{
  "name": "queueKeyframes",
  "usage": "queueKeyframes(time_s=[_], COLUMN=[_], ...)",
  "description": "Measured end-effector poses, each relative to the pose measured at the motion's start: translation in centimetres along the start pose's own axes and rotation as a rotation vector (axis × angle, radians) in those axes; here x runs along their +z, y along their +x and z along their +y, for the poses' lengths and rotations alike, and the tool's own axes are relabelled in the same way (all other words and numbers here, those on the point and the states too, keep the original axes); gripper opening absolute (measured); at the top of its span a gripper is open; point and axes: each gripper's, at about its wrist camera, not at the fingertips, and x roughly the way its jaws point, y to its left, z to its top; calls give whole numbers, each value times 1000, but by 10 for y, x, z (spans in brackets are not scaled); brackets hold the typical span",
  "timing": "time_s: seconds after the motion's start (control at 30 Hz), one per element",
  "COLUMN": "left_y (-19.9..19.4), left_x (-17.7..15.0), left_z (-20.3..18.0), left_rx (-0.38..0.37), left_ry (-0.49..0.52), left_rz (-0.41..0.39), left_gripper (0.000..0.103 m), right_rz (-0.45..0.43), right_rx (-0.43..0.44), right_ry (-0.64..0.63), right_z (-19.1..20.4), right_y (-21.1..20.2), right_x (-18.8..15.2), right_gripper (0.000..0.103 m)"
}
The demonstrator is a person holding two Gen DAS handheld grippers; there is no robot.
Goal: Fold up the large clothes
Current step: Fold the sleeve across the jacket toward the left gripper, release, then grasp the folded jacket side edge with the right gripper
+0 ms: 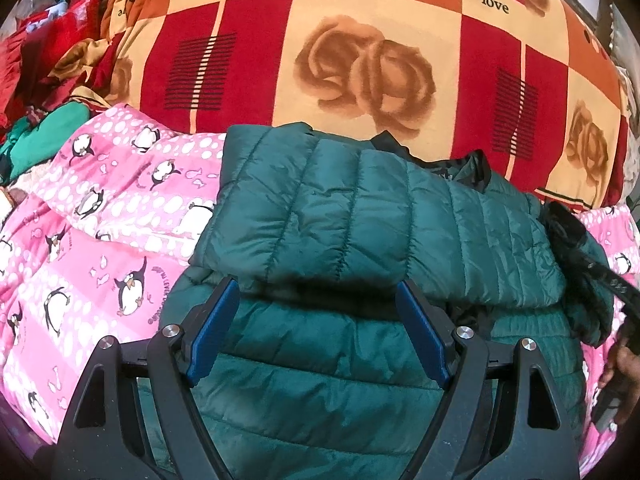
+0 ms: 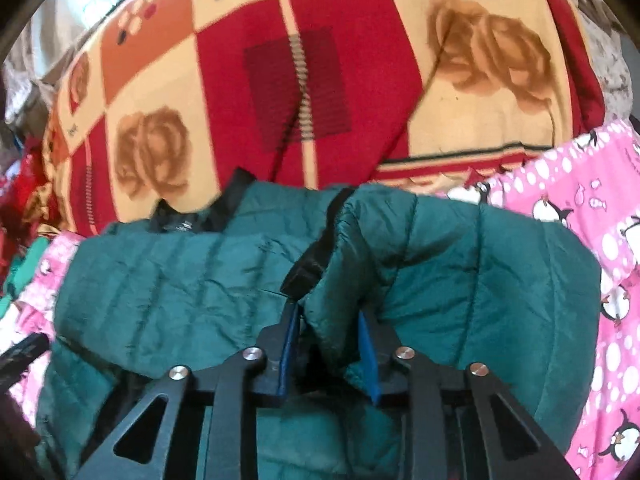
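Green puffer jacket (image 1: 360,216) lying on pink penguin quilt (image 1: 100,240); rose-print blanket (image 1: 360,60) at 12 o'clock. Left gripper (image 1: 318,292) gaping wide, right gripper (image 2: 328,312) pinching the jacket's edge.

Checked rose blanket (image 1: 360,60): "love" printed in black on two cream squares, upper left and upper right. Pink penguin sheet (image 1: 100,240): small lettering beside the penguins, too small to read.

The green quilted puffer jacket (image 1: 360,208) lies on the pink penguin-print sheet (image 1: 100,220), which shows to its left and right. Behind both spreads the red, orange and cream rose-patterned blanket (image 1: 360,60). A heap of red and green clothes (image 1: 48,60) sits at the far left. The left gripper (image 1: 318,312) hovers over the jacket's near part; the right gripper (image 2: 328,320) is at its right side, with a fold between its fingers.
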Motion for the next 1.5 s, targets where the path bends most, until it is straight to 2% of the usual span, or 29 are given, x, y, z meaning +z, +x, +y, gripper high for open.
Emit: queueKeyframes(time_s=[0.03,0.1,0.13,0.2,0.3,0.4,0.43,0.47,0.5,0.53,0.57,0.7,0.9,0.93,0.97,1.0,1.03,1.07,1.1,1.27,1.5], left_y=[0,-2,-3,-4,-7,-9,-9,-8,-7,-5,-4,1,5,5,6,6,7,7,7,7,-5], left_x=[0,0,1,1,1,1,1,1,1,1,1,0,-3,-4,-4,-4,-4,-4,-4,-1,7], left_z=[1,3,4,6,9,12,14,16,17,18,19,17,10,9,9,10,11,12,13,19,24], left_rx=[0,-1,-1,0,-3,-1,-2,-3,-5,-7,-8,-6,-6,-4,-1,-1,-1,-2,-2,-6,-5], left_ry=[-2,-6,-9,-11,-15,-14,-20,-26,-34,-42,-48,-48,-27,-22,-17,-16,-18,-24,-29,-55,-62], left_rz=[0,-1,-2,-3,-2,-10,-10,-6,-1,2,4,17,27,29,29,29,29,28,28,27,-3], left_gripper=[81,81,81,81,81,81,81,81,81,81,81,81,81,81,81,81,81,81,81,81,81], right_rz=[-6,-29,-33,-54,-77,-90,-71,-52,-43,-41,-41,-30,77,75,56,35,25,16,6,-47,-114], right_rx=[12,75,103,160,162,173,156,128,107,94,86,34,-69,-77,-71,-57,-51,-18,10,113,279], right_ry=[-6,-14,-10,-13,-76,-43,-33,-25,-17,-8,-1,-25,-81,-76,-42,-3,23,75,109,119,90], right_z=[4,16,20,35,62,64,61,57,52,46,41,23,10,7,0,-7,-12,-21,-27,-22,22], right_y=[-4,-19,-23,-33,-41,-44,-42,-39,-36,-35,-34,-26,31,35,38,36,35,30,25,-13,-53], right_x=[1,8,11,20,29,31,30,29,26,21,16,0,-10,-10,-7,-4,-2,1,2,8,26], right_gripper=[26,14,11,11,11,11,16,39,52,72,76,76,76,76,71,61,42,32,27,24,24])
